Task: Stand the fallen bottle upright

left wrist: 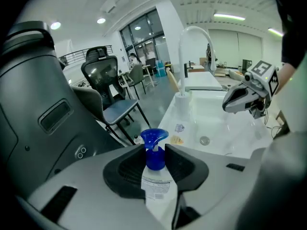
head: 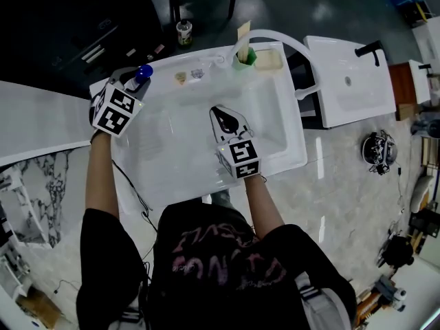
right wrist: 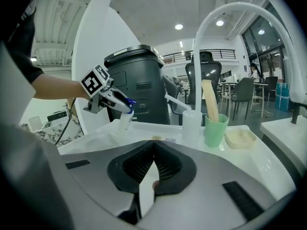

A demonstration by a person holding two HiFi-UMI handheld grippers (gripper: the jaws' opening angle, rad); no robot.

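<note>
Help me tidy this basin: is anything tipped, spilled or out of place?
Only the spray bottle: the left gripper holds it by the neck at the basin's far left corner, so it is not standing by itself. Nothing looks spilled.

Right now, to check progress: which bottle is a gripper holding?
The blue-topped spray bottle, clamped in the left gripper; the white pump bottle stands free beside the green cup.

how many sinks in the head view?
2. One white sink at centre, with a white gooseneck faucet; a second sink right beside it, with a black faucet. None seems hidden.
</note>
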